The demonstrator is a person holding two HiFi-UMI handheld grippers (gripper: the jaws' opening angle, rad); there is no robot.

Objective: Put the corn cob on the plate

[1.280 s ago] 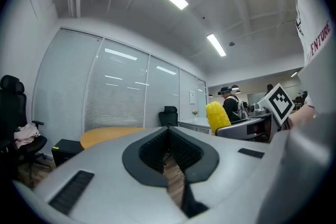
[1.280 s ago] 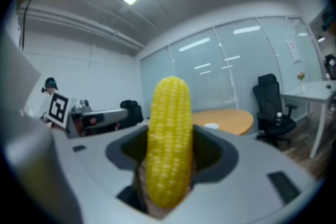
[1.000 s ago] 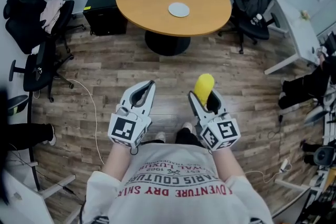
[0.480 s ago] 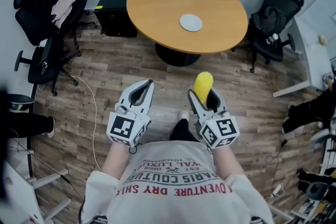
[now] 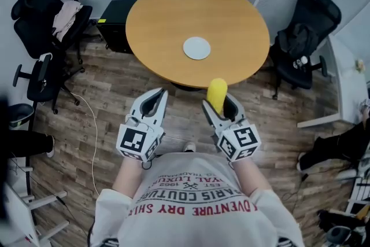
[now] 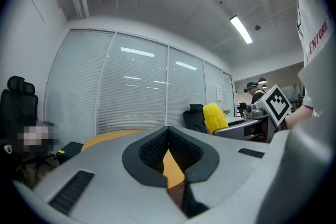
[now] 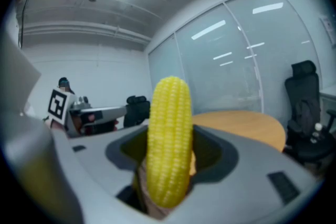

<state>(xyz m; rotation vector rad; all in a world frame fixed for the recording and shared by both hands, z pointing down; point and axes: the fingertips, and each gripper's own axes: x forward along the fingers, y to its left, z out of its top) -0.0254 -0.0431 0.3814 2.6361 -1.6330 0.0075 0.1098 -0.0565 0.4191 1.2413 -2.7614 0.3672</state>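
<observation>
The table (image 5: 243, 14) comes closer, so the corn cob (image 5: 217, 92) squeezed in the right gripper (image 5: 218, 106) nears the plate (image 5: 197, 48) on it (left gripper (image 5: 156, 102) pinched together, holding nothing).

A round wooden table (image 5: 173, 8) stands at 12 o'clock on the wood-plank floor (image 5: 110, 89), with a black office chair (image 5: 298, 43) at 2 o'clock, another chair (image 5: 29, 4) draped with a pale cloth (image 5: 65, 10) at 10 o'clock, a black cabinet (image 5: 115, 17) at 11 o'clock and a white cable (image 5: 95, 136) at 9 o'clock.
</observation>
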